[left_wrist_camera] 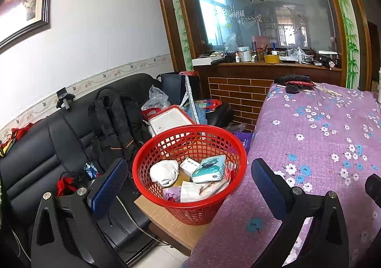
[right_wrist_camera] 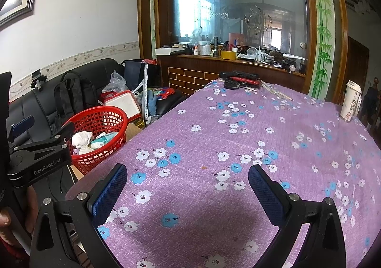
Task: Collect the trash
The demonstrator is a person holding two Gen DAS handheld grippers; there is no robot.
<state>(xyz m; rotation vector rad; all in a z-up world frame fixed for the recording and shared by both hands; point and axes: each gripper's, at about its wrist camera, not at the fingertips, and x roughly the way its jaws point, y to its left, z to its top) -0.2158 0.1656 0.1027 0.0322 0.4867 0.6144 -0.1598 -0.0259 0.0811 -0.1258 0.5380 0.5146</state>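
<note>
A red mesh basket [left_wrist_camera: 190, 214] stands on a cardboard box beside the table's left edge. It holds a crumpled white wad [left_wrist_camera: 164, 172], a teal tissue pack [left_wrist_camera: 209, 169], a small white box and paper scraps. My left gripper [left_wrist_camera: 188, 184] is open and empty, held just in front of the basket. The basket also shows in the right wrist view [right_wrist_camera: 100, 122], with the left gripper [right_wrist_camera: 45, 134] next to it. My right gripper [right_wrist_camera: 188, 187] is open and empty above the purple flowered tablecloth [right_wrist_camera: 238, 136].
A black sofa [left_wrist_camera: 47, 148] at the left carries a backpack, bags and a white foam tray [left_wrist_camera: 170, 120]. Black and red items [right_wrist_camera: 240, 79] lie at the table's far end. A white cup [right_wrist_camera: 351, 104] stands at the far right. A cluttered wooden counter [right_wrist_camera: 238, 58] is behind.
</note>
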